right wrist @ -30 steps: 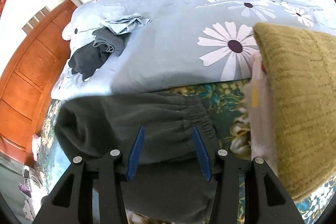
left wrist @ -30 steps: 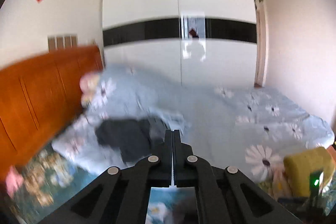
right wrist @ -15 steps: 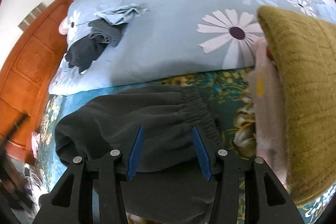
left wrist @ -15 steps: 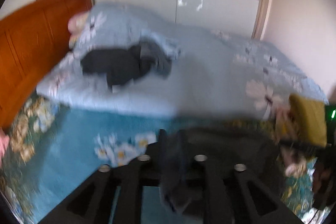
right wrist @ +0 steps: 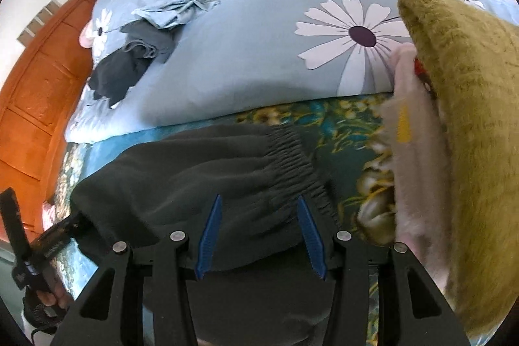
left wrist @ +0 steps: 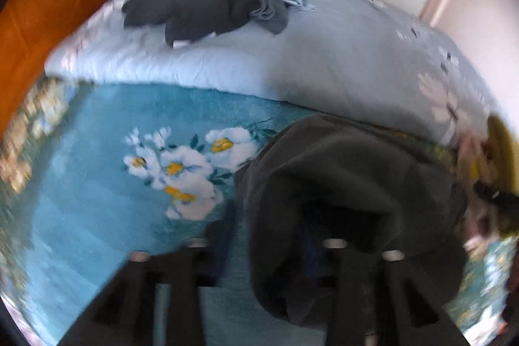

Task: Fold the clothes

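Note:
Dark grey trousers (right wrist: 211,167) with an elastic waistband lie bunched on the teal flowered sheet (left wrist: 129,184). My right gripper (right wrist: 259,232) hovers over their waist end, open, its blue pads (right wrist: 211,235) apart with the cloth under them. My left gripper (left wrist: 266,235) points down at the trousers' (left wrist: 340,184) other end. Its jaws are closing; a fold of the cloth drapes over the right finger and hangs into the gap, with sheet still showing beside the left finger. The right wrist view shows the left gripper's (right wrist: 74,222) tip at the trousers' left edge, held by a hand (right wrist: 48,297).
A heap of dark and pale blue clothes (left wrist: 207,8) lies on the light blue daisy duvet (right wrist: 259,38) farther back. An olive fuzzy item (right wrist: 470,119) and a pink one (right wrist: 412,151) crowd the right side. The orange headboard (right wrist: 32,86) stands at left.
My left gripper dropped and tipped down from facing the wardrobe, shut and empty, to the trousers, which now lie over its parted fingers. My right gripper sank slightly toward the cloth.

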Demonstrator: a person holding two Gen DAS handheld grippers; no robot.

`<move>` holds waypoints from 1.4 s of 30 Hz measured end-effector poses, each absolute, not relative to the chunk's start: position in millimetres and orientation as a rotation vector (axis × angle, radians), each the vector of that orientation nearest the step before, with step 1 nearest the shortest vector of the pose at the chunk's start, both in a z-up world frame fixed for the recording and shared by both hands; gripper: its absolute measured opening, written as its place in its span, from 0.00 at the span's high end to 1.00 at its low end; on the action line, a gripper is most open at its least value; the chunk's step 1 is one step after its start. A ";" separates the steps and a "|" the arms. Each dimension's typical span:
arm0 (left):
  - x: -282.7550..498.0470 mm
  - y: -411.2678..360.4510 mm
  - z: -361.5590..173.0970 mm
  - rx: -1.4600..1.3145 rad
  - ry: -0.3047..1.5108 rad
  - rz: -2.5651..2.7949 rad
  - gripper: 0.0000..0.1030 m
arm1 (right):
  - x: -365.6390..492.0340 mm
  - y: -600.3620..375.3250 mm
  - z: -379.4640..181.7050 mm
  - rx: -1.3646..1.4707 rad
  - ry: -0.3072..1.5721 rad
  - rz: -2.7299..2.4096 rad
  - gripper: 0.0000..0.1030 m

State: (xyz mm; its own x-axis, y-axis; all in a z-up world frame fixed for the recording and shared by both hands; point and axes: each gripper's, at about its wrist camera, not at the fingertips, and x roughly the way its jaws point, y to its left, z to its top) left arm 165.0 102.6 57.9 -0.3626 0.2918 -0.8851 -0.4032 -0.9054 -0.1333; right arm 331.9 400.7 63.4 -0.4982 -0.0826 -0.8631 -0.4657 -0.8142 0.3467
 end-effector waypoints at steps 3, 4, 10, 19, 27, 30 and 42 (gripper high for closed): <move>162.6 103.4 58.1 -1.460 0.138 2.288 0.82 | 309.6 413.9 53.8 -1.472 0.816 2.395 0.49; 164.2 105.0 58.4 -1.454 0.152 2.289 0.82 | 300.6 419.6 49.8 -1.482 0.824 2.390 0.49; 170.5 96.1 54.1 -1.458 0.143 2.273 0.82 | 243.2 454.6 5.9 -1.670 0.879 2.299 0.49; 174.6 88.9 53.5 -1.458 0.117 2.266 0.82 | 271.8 453.9 10.5 -1.749 1.172 2.382 0.48; 174.1 83.0 45.0 -1.491 0.066 2.256 0.82 | 292.3 445.4 22.3 -1.737 1.395 2.569 0.47; 172.1 84.6 42.9 -1.505 0.066 2.251 0.82 | 271.9 447.1 3.5 -1.719 1.432 2.438 0.47; 160.2 90.0 45.6 -1.534 0.160 2.191 0.79 | 241.9 432.7 42.1 -1.466 1.561 2.471 0.86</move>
